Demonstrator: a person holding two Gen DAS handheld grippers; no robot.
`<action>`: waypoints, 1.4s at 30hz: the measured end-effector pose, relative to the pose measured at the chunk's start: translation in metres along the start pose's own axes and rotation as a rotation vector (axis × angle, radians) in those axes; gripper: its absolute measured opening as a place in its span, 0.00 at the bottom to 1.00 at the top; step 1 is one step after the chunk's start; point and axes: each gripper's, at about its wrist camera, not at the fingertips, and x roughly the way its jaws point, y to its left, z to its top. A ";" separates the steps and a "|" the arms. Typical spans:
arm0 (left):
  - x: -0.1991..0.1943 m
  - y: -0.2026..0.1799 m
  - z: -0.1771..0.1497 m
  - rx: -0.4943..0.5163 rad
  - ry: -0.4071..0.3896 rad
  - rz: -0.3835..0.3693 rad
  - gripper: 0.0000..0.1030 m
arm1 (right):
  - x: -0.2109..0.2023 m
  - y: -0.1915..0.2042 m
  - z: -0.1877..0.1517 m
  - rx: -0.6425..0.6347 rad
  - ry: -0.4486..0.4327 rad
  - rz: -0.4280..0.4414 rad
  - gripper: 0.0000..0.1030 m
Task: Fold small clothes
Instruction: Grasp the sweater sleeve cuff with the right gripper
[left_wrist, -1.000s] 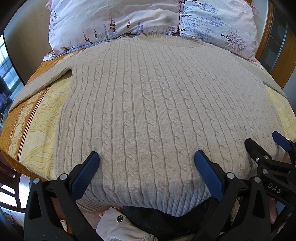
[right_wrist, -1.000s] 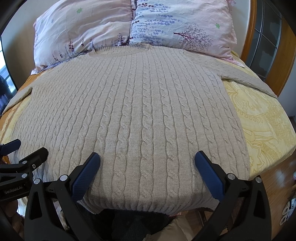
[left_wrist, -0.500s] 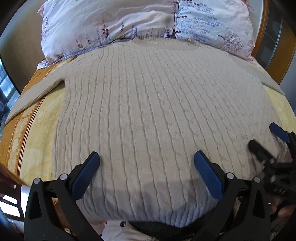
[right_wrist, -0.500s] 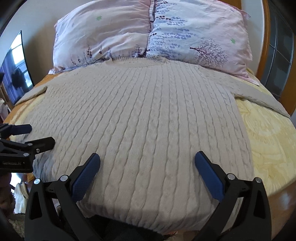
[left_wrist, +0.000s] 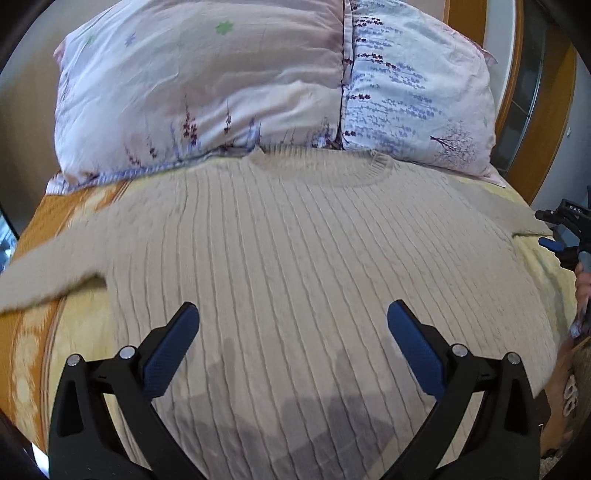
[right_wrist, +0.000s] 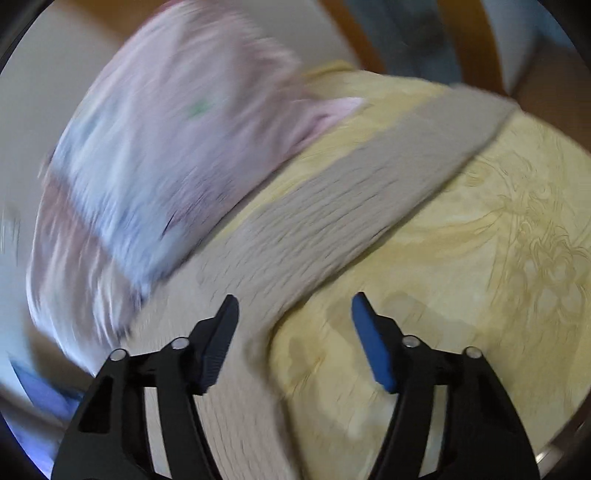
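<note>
Left gripper: nearest item, over the lower body of the sweater, toward the foot edge of the bed. Blue-padded fingers spread wide, nothing between them; its shadow falls on the knit beneath.

Right gripper: over the right side of the bed, at the point where the sleeve leaves the body of the garment. Jaws wide apart, holding nothing; one finger sits over the knit, the other over bare bedspread. This view is smeared by motion. In the left wrist view it shows only as a small dark shape at the right edge of the bed, just beyond the sleeve end.

Sweater: beige cable knit, spread flat and face up across the middle of the bed, hem toward the foot edge, round neckline touching the pillows at the head edge. Left sleeve stretched out toward the left edge of the bed. Right sleeve lies straight, running diagonally toward the right edge.

Bedspread: pale yellow with a fine line pattern, orange band along the left edge.

Pillows, two, side by side at the head edge: left one pale pink with sprigs, right one bluish white with purple blossom print.

Wooden frame: farthest, behind the right pillow.
</note>
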 end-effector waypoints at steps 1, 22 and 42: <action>0.004 0.001 0.006 0.004 0.009 -0.003 0.98 | 0.005 -0.008 0.008 0.045 0.001 -0.006 0.56; 0.057 0.033 0.040 -0.114 0.081 -0.082 0.98 | 0.020 -0.051 0.052 0.152 -0.146 -0.124 0.11; 0.053 0.047 0.049 -0.249 -0.004 -0.233 0.98 | 0.045 0.156 -0.077 -0.440 0.039 0.262 0.10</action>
